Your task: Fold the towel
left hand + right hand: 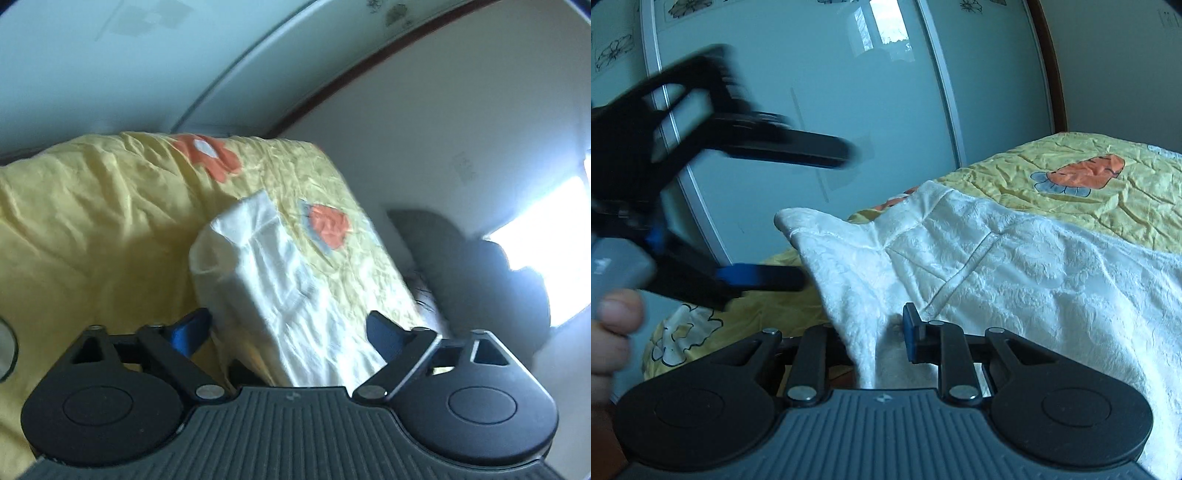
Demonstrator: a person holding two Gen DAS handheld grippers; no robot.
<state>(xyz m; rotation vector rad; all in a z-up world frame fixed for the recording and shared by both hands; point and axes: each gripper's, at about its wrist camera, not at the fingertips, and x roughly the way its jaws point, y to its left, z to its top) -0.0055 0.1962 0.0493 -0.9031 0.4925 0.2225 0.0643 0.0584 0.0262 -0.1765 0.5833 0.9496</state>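
Observation:
A white embossed towel [1015, 258] lies on the yellow bedspread [1126, 206], with its near end lifted. My right gripper [879, 332] is shut on a bunched fold of the towel; the blue right pad [911, 332] shows, while cloth hides the left finger. My left gripper [827, 216] comes in from the left, blurred and open, its fingers above and below the raised towel corner [783, 219]. In the left wrist view the towel [280, 280] runs between the wide-spread fingers of the left gripper [288, 328], and neither finger presses it.
The bedspread [92, 221] carries orange carrot and flower patches [1086, 171]. Pale sliding wardrobe doors [812, 74] stand behind the bed. A hand [613, 317] holds the left gripper's handle. A dark figure [480, 277] and a bright window [546, 258] sit at the right.

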